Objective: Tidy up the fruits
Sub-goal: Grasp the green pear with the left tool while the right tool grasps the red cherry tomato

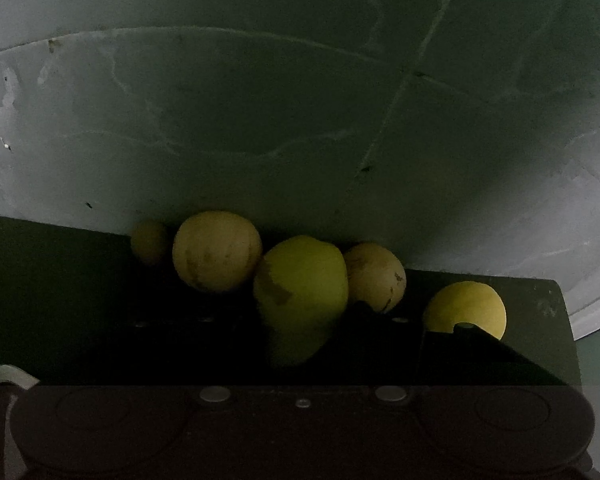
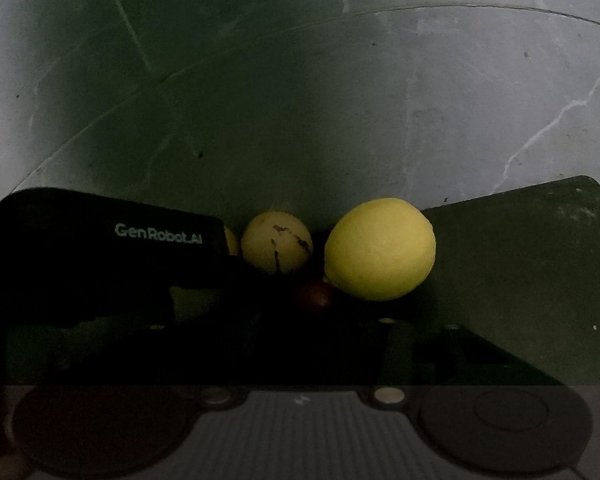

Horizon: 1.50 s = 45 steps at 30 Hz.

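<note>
Between my left tool's fingers sits a firm, smooth, roll-prone lemon, best squeezed mid-belly; right tool's opening I cannot tell.

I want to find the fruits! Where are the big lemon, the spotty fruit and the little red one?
Lemon (image 2: 380, 249), right wrist view, its middle.
Spotty fruit (image 2: 277, 242), right wrist view, its front.
Red fruit (image 2: 315, 295), right wrist view, its top.

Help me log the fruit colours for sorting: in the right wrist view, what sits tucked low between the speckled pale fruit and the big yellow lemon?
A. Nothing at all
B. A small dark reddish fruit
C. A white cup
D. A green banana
B. A small dark reddish fruit shows low in the shadow between the speckled pale fruit and the lemon.
</note>
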Each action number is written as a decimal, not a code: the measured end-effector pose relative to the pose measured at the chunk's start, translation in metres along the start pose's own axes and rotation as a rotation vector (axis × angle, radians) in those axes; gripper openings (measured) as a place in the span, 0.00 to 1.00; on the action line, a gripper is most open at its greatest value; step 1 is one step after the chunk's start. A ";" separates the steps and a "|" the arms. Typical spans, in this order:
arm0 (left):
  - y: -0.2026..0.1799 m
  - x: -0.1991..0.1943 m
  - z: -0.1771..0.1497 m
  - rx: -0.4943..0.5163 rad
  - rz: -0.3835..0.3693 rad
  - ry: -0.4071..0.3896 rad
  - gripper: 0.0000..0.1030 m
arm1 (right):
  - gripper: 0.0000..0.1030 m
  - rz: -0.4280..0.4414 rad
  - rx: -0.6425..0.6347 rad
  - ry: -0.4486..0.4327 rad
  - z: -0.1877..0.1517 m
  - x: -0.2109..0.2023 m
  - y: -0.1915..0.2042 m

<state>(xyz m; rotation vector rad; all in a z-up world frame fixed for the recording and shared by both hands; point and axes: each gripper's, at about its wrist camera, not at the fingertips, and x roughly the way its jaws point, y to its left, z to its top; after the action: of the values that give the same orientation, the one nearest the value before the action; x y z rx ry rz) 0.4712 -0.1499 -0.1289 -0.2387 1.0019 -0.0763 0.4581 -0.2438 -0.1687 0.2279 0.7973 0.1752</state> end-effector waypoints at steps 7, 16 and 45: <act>0.000 0.004 0.010 -0.060 0.008 -0.013 0.60 | 0.32 -0.022 0.005 -0.014 0.001 -0.001 -0.002; 0.004 0.004 0.008 -0.057 0.004 -0.018 0.52 | 0.27 -0.019 0.003 -0.013 -0.003 -0.003 -0.005; 0.008 0.010 0.005 -0.016 -0.003 -0.015 0.53 | 0.27 -0.028 -0.007 -0.012 -0.016 -0.012 -0.006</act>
<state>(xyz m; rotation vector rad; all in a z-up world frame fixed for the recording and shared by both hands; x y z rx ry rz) 0.4801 -0.1436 -0.1364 -0.2553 0.9874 -0.0689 0.4389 -0.2501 -0.1725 0.2106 0.7872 0.1497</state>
